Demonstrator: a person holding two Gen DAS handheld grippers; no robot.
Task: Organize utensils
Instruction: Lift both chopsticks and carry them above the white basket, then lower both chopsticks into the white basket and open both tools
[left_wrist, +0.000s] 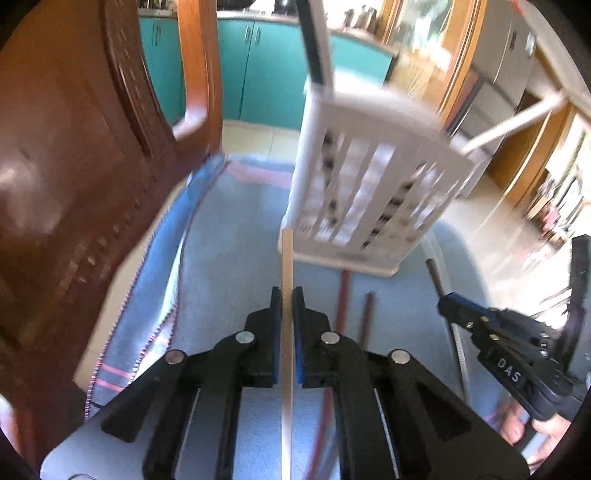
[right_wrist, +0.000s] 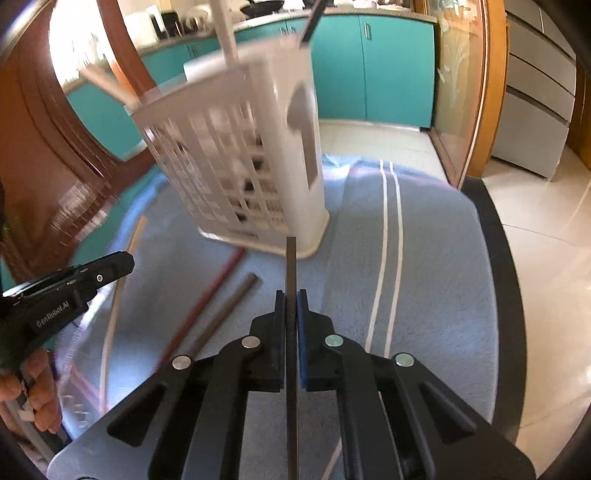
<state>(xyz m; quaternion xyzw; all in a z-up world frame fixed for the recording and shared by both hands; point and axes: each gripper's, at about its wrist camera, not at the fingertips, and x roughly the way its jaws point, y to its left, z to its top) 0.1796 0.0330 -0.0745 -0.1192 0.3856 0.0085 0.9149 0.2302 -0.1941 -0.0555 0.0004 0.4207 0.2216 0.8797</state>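
1. The left gripper (left_wrist: 287, 295) is clamped on a pale chopstick (left_wrist: 287, 258) whose tip points at the white slotted basket (left_wrist: 369, 177).
2. The right gripper (right_wrist: 291, 297) is clamped on a dark chopstick (right_wrist: 291, 266), also aimed at the basket's base.
3. A red chopstick (right_wrist: 218, 280) and a brown chopstick (right_wrist: 236, 295) lie on the blue towel (right_wrist: 424, 258) just before the basket.

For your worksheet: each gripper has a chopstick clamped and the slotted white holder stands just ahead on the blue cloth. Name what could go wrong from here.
1. The left gripper pinches the pale chopstick in a thin grip; it could pivot or slip.
2. The white holder already holds utensils, so an incoming stick may jam or tip it.
3. The right gripper with its dark chopstick works close by; the two could collide.
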